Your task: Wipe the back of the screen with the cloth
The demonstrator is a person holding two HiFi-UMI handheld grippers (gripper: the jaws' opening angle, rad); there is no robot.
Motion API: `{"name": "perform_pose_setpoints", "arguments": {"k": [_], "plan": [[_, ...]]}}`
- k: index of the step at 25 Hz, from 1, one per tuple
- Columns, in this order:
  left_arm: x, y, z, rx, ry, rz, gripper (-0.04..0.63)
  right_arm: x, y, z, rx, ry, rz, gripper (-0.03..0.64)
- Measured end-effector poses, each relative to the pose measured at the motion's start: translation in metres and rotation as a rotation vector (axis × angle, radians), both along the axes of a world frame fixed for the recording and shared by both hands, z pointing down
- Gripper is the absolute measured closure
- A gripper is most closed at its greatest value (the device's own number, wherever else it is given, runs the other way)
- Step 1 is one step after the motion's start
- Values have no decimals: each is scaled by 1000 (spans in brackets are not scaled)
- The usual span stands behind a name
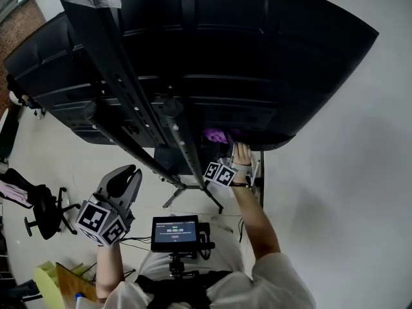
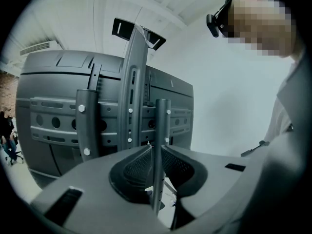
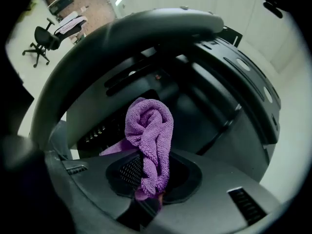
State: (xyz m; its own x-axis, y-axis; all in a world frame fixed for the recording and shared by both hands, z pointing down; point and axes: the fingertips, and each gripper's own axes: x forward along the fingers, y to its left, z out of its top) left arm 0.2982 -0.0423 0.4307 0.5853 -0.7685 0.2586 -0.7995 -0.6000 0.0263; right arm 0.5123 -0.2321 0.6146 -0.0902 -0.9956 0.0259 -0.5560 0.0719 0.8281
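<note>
- Head view: the screen (image 1: 257, 56) hangs on its stand (image 1: 134, 105) with its back toward us. The right gripper (image 1: 224, 148) has the cloth (image 1: 215, 135) at the lower back panel, touching it as far as we can tell. The left gripper (image 1: 126, 175) hangs low, well apart from the work.
- Left gripper view: the jaws stand a narrow gap apart and hold nothing. A post (image 2: 162, 126) shows in line with the gap, and we judge it lies beyond them.
- Right gripper view: the jaws are clamped on the bunched cloth, whose head stands proud of the tips. We advise a firm clamp and light pressure, so that cloth rather than jaw tips meets the plastic. Strokes should run clear of the vent slots (image 3: 97, 133) and the stand.
</note>
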Motion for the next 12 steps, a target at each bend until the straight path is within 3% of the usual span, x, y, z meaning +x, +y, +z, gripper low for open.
{"name": "perform_pose_setpoints", "arguments": {"k": [3, 6, 12], "plan": [[-13, 0, -2, 1, 2, -18, 522, 21, -8, 7, 9, 65, 21, 565], [-20, 0, -2, 1, 7, -32, 522, 70, -3, 7, 31, 124, 48, 563], [-6, 4, 6, -17, 14, -38, 522, 247, 1, 8, 3, 136, 317, 563]]}}
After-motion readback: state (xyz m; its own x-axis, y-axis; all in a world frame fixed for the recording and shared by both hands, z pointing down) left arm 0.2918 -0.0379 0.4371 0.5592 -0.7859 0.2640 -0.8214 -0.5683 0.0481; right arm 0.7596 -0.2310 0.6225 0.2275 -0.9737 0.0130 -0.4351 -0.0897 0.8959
